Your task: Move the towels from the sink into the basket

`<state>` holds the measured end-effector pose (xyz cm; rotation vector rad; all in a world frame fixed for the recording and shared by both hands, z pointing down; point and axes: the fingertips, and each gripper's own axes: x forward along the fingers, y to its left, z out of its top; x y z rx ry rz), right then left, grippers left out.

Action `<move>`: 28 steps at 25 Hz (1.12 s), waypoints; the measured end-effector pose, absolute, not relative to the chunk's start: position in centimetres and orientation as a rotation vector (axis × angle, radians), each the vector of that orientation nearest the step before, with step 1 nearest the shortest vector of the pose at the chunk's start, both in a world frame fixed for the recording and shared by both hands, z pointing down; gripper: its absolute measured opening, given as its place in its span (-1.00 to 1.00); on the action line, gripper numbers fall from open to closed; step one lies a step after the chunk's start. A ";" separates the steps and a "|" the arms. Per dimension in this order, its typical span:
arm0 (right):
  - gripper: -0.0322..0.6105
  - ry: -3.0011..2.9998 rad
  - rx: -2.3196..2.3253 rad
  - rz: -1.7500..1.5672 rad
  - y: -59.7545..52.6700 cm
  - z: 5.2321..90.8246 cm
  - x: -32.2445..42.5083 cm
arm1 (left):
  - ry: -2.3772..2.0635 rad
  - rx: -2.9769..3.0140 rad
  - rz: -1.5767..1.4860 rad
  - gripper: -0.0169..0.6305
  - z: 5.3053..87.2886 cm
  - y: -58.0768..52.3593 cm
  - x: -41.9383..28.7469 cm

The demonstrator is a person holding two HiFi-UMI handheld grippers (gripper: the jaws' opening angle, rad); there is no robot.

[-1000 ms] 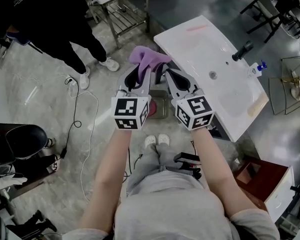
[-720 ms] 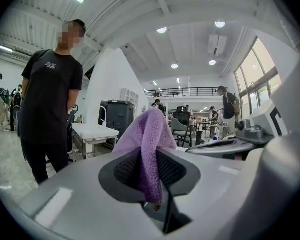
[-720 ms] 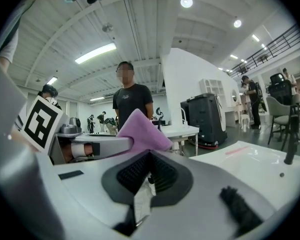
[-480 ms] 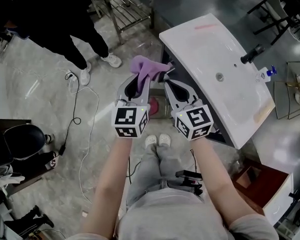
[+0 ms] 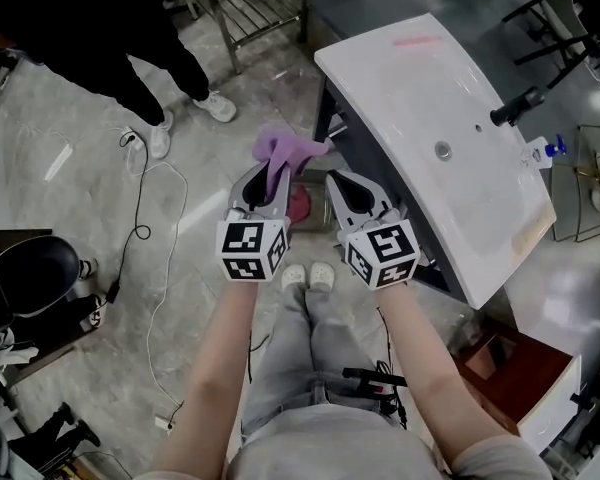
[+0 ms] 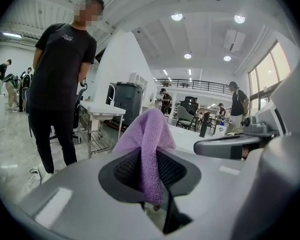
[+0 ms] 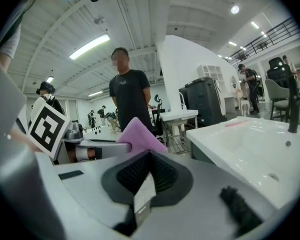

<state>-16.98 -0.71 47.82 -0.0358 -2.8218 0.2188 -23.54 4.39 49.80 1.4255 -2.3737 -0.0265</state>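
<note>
**Purple towel: clamped in the left gripper, clear of the sink**

Head view. The purple towel (image 5: 283,151) stands up from the left gripper (image 5: 269,175). It is over the floor, just beside the end of the white sink (image 5: 410,88) and outside the basin. The right gripper (image 5: 342,182) lies alongside, parallel. Each gripper's cube (image 5: 252,251) bears a black-and-white square pattern. Only this view shows a reddish object (image 5: 298,206) on the floor below the grippers. A black faucet (image 5: 520,105) stands at the sink's far side.

Left gripper view. The jaws are clamped on the towel (image 6: 149,149), which hangs between the pads and rises in a fold above them. A person in black (image 6: 60,84) stands at left; the shirt print is too small to read.

Right gripper view. The jaws are drawn together. A pale sliver (image 7: 142,194) lies along their meeting line; what it is cannot be told. The towel (image 7: 137,133) shows beyond the tips.
</note>
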 end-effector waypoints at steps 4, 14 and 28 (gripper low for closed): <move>-0.84 -2.799 -0.032 0.243 -1.1 50.1 -16.8 | -2.346 1.394 -0.019 -0.70 52.7 4.3 -23.4; -0.84 -2.741 -0.025 0.295 -1.7 55.5 -15.7 | -2.260 1.302 -0.031 -0.70 60.2 4.5 -22.6; -0.84 -2.620 -0.030 0.345 -0.8 64.8 -15.6 | -2.073 1.235 0.041 -0.67 72.1 4.9 -22.0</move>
